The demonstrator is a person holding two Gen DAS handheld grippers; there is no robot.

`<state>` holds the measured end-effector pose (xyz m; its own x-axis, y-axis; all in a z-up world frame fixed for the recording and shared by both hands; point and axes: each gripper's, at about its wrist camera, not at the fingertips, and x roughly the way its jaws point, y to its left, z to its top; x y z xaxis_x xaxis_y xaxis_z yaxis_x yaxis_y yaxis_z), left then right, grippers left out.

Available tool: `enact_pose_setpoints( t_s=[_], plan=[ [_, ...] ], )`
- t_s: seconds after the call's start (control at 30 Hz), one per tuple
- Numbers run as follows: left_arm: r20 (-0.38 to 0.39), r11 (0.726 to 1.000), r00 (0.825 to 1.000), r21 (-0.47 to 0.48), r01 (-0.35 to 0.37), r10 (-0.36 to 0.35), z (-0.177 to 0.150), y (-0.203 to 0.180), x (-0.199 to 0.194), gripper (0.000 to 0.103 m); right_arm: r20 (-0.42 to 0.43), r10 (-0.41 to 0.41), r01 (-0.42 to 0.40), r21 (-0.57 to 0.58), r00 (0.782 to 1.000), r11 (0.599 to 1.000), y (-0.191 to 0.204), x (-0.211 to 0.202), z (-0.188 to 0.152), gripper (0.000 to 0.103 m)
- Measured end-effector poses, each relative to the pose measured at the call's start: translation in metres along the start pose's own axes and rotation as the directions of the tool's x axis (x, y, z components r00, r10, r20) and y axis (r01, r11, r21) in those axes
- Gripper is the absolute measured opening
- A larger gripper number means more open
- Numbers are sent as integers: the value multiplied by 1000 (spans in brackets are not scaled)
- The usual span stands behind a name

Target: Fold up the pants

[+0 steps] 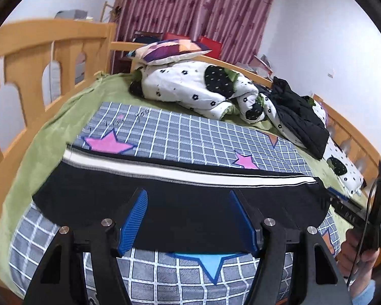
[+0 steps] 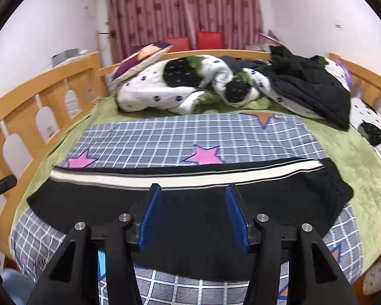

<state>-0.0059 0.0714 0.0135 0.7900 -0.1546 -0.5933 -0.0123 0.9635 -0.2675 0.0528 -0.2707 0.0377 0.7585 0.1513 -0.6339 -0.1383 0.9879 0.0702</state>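
Black pants [image 1: 101,195] with a white side stripe [image 1: 165,169] lie flat as a long folded band across a grey checked cloth [image 1: 190,134] with stars, on the bed. My left gripper [image 1: 188,195] hovers over the near part of the pants, blue pads wide apart and nothing between them. From the right wrist view the same pants [image 2: 89,200] stretch left to right, with a bunched end at the right [image 2: 337,185]. My right gripper [image 2: 193,188] hangs above their middle, open and empty. The right gripper's body [image 1: 378,203] shows at the edge of the left wrist view, held by a hand [image 1: 355,254].
A green blanket [image 2: 355,167] covers the mattress. At the far end lie a white dotted quilt [image 1: 190,89], a black jacket [image 1: 299,117] and a patterned pillow [image 1: 170,50]. Wooden rails [image 1: 38,61] run along the left, back and right. Red-pink curtains [image 2: 185,7] hang behind.
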Motion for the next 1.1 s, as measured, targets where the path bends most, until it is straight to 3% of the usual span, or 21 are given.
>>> enact_pose_setpoints(
  t_s=[0.13,0.2,0.27,0.37,0.43,0.5,0.57,0.63,0.67,0.7,0.83,0.93,1.03,1.1],
  plan=[
    [35,992,997,-105,-65,69,-31,53,12,65,20,67,-68,27,998,997,-9,18,-35,52],
    [8,984,996,-158,-88,90,-41,80,20,64,5,43,-43,22,999,999,-14,32,-50,52],
    [-54,965,990,-225,-136,127,-52,117,33,63,-40,9,-9,11,999,1000,-18,50,-57,52],
    [-72,937,982,-295,-188,175,-65,162,45,63,-99,11,-5,57,995,998,-29,70,-60,52],
    [-102,912,965,-316,-263,243,-72,192,54,63,-104,28,-19,82,994,996,-35,75,-59,52],
    [-119,880,949,-355,-315,292,-74,215,60,54,-90,7,-1,67,996,998,-38,77,-57,52],
    [-160,872,957,-396,-288,243,-66,242,77,54,-77,-40,44,52,996,998,-40,80,-55,52],
    [-175,873,973,-439,-212,148,-57,261,100,54,-87,-38,45,81,996,996,-47,85,-56,52],
    [-176,873,975,-444,-200,134,-54,265,107,53,-96,-33,42,99,995,994,-50,88,-56,52],
    [-162,870,977,-451,-198,138,-53,266,110,51,-107,-30,42,116,994,992,-53,91,-56,52],
    [-117,795,984,-580,-179,136,-55,275,113,46,-128,-82,97,115,988,989,-54,104,-58,52],
    [-109,786,987,-598,-159,117,-55,282,117,47,-80,-190,196,66,978,978,-46,105,-57,52],
    [-106,771,983,-610,-182,147,-57,287,119,34,-63,-206,209,39,976,977,-40,112,-53,52],
    [-111,760,980,-620,-196,163,-55,288,120,32,-89,-197,202,48,976,978,-40,117,-54,52]
  ],
)
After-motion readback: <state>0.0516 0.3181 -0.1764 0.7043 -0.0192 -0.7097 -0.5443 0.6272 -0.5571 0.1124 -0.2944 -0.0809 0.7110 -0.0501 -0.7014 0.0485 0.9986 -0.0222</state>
